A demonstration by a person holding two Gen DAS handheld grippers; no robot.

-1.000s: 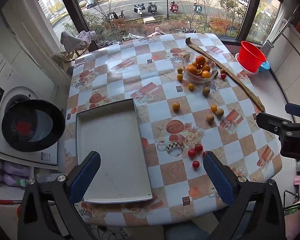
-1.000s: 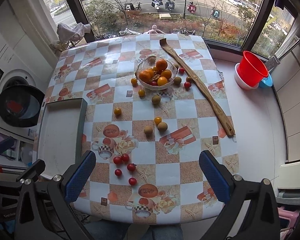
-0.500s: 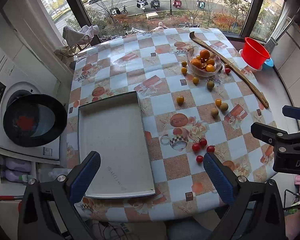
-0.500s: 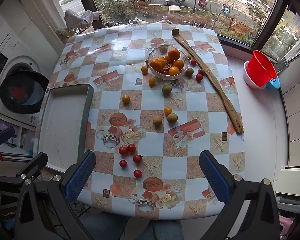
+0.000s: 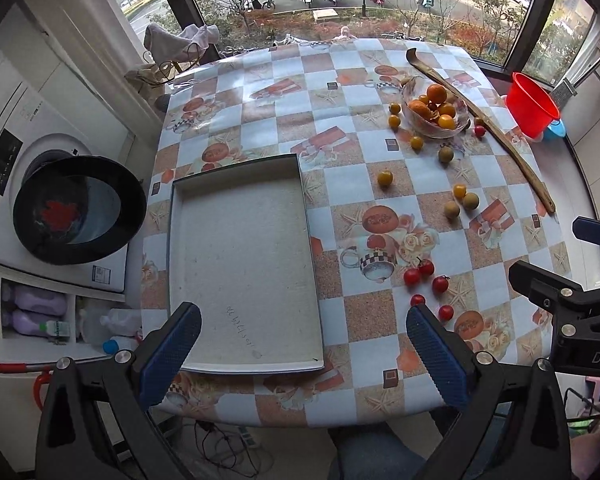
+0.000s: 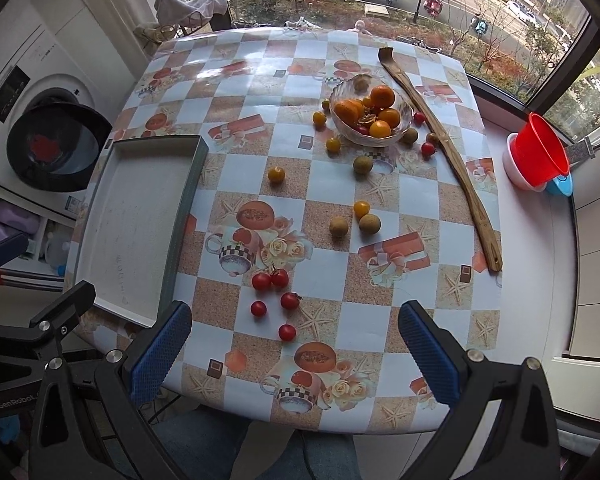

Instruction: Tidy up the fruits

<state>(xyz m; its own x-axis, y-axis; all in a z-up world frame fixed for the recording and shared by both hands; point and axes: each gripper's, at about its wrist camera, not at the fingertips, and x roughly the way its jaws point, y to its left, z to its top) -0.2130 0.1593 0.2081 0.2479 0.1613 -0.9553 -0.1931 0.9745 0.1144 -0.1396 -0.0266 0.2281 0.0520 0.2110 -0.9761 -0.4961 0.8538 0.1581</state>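
A shallow grey tray [image 5: 239, 264] [image 6: 135, 220] lies bare on the left half of the checked table. Several red cherry tomatoes [image 5: 420, 272] [image 6: 271, 280] are scattered near the front. Yellow and brown-green small fruits [image 5: 460, 200] [image 6: 356, 220] lie loose mid-table. A glass bowl [image 5: 436, 114] [image 6: 372, 114] of oranges stands at the back right. My left gripper [image 5: 304, 348] hovers open, high over the tray's front edge. My right gripper [image 6: 295, 348] hangs open above the table's front edge, near the tomatoes. Neither holds anything.
A long wooden stick [image 5: 484, 124] [image 6: 444, 152] lies along the table's right side. A red bucket [image 5: 530, 104] [image 6: 540, 152] stands on the sill at right. A washing machine with an open door [image 5: 75, 208] [image 6: 51, 152] is left of the table. A person's legs [image 6: 235, 452] show below.
Both grippers have risen and pulled back from the table, so more of it and the floor shows. Nothing on the table has moved. Both stay open.
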